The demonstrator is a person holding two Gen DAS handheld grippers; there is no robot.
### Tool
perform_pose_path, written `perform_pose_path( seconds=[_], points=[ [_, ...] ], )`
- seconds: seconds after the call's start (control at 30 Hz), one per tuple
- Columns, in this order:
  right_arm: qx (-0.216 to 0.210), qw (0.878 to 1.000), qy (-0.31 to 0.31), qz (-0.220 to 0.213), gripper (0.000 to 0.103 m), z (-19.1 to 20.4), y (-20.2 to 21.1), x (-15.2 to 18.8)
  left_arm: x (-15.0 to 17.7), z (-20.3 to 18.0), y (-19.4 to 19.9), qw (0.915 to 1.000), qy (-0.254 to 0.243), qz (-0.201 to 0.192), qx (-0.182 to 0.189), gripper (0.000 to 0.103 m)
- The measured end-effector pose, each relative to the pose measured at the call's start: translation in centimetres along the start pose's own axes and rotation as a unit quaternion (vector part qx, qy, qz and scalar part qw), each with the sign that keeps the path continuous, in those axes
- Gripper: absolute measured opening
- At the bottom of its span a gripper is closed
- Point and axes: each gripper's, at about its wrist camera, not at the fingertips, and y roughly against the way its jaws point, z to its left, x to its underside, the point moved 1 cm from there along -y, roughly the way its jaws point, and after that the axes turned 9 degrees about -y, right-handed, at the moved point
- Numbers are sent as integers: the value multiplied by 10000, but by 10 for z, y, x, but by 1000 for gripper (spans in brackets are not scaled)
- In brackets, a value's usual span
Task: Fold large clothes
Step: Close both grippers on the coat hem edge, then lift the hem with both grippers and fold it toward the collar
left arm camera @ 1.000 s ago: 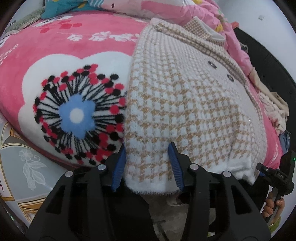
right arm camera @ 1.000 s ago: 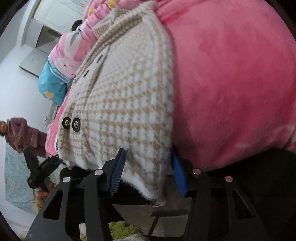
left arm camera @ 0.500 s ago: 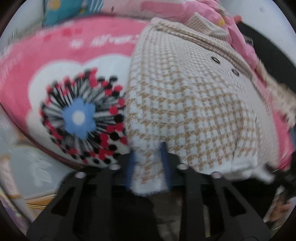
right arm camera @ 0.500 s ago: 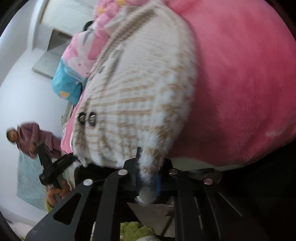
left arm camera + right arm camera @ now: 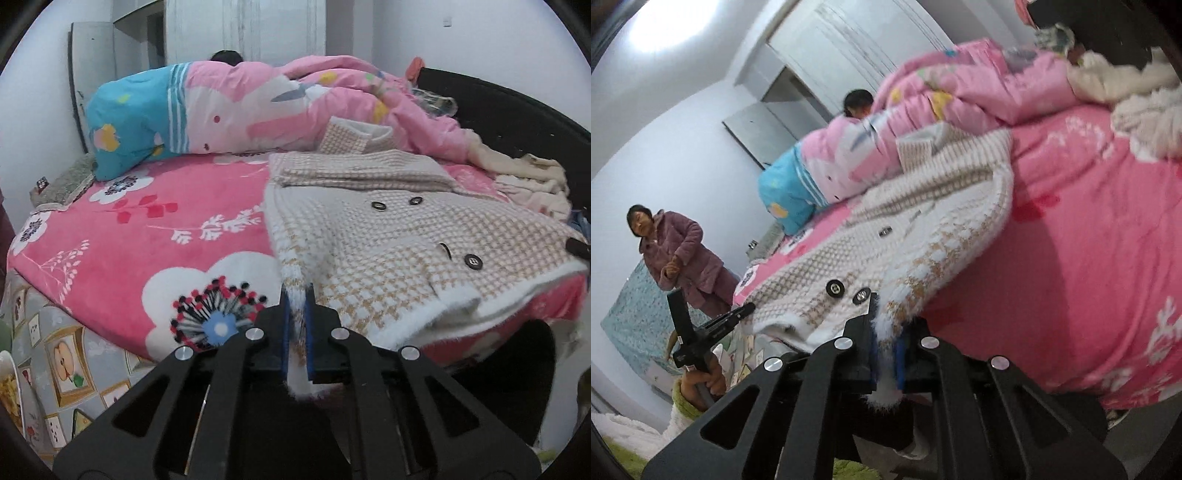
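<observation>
The left gripper (image 5: 296,310) is clenched on the fuzzy white hem of the coat (image 5: 388,236), its blue pads pinching the near left corner of the fabric. The right gripper (image 5: 886,332) grips the other hem corner the same way, with white fluff sticking out behind its pads. The coat, checked in beige and white with dark buttons (image 5: 473,262), lies spread on the pink flowered blanket (image 5: 166,229) of the bed, its hem lifted off the edge and its collar toward a rolled pink and blue quilt (image 5: 207,110). In the right wrist view a person in purple (image 5: 676,254) stands beside the bed
</observation>
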Motion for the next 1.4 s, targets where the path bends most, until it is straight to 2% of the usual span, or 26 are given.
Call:
perform_pose_path(
  seconds=[0.13, 0.3, 0.4, 0.47, 0.5, 0.6, 0.7, 0.8, 0.97, 1.03, 1.1, 1.13, 1.17, 1.23, 1.37, 1.4],
  points=[
    [-84, 9999, -91, 56, 7, -2, 20, 22, 28, -14, 28, 9997, -130, 15, 225, 6],
    [-210, 9990, -399, 31, 7, -3, 50, 76, 67, -17, 72, 9982, 153, 59, 578, 6],
    [-122, 9945, -1004, 273, 7, -28, 34, 102, 85, -17, 62, 9964, 341, 344, 691, 6],
    [-194, 9862, -1567, 488, 7, -49, 15, 109, 95, -13, 38, 9919, 613, 688, 876, 6],
    [-167, 9814, -1825, 577, 7, -59, 5, 109, 99, -9, 20, 9862, 852, 901, 1094, 6],
    [-101, 9783, -1991, 568, 7, -63, -5, 94, 90, 1, 0, 9791, 1105, 985, 1394, 6],
    [42, 9813, -1870, 444, 7, -50, -11, 63, 62, 13, -7, 9768, 1243, 728, 1587, 6],
    [-61, 9827, -1823, 322, 7, -38, -27, 24, 29, 32, -24, 9690, 1529, 597, 1845, 6],
    [-71, 9817, -1895, 164, 8, -43, -60, -34, -16, 61, -78, 9627, 1844, 629, 1876, 7],
    [-143, 9786, -2042, 201, 8, -54, -80, -53, -30, 71, -107, 9607, 1907, 740, 1875, 8],
    [3, 9735, -2271, 276, 10, -75, -108, -68, -36, 78, -135, 9592, 1936, 913, 1849, 11],
    [57, 9709, -2373, 331, 13, -83, -121, -73, -37, 82, -149, 9563, 2004, 1017, 1872, 13],
    [96, 9673, -2495, 440, 17, -95, -135, -76, -37, 84, -163, 9529, 2069, 1132, 1908, 13],
    [134, 9538, -2921, 686, 20, -121, -158, -75, -32, 91, -189, 9393, 2342, 1381, 2093, 16],
    [-512, 9376, -3345, 802, 26, -145, -166, -72, -21, 107, -198, 9117, 2866, 1268, 2656, 28],
    [-714, 9342, -3396, 823, 29, -148, -165, -73, -19, 115, -194, 9059, 3008, 1129, 2757, 41]
  ],
)
